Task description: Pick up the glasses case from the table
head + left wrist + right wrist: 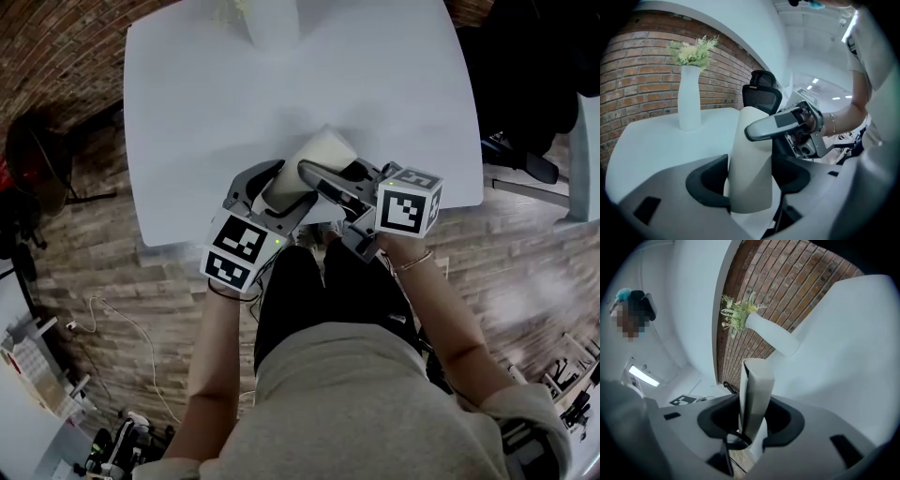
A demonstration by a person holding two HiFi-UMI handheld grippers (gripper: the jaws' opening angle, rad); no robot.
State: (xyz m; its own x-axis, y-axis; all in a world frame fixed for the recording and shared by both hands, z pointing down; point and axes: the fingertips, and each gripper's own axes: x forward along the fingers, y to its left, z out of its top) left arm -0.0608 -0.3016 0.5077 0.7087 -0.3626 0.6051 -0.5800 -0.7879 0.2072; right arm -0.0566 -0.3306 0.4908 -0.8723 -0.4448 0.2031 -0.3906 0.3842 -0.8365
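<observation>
The glasses case is a cream, tapered sleeve held over the near edge of the white table. My left gripper is shut on its lower end, and the case stands upright between the dark pads. My right gripper comes in from the right, with one grey finger lying across the case's upper part. In the right gripper view the case shows edge-on, clamped between the jaws. Whether its bottom end touches the table is hidden.
A white vase with pale green flowers stands at the far side of the table, also seen as the vase in the right gripper view. A black office chair is behind the table. The floor and back wall are brick.
</observation>
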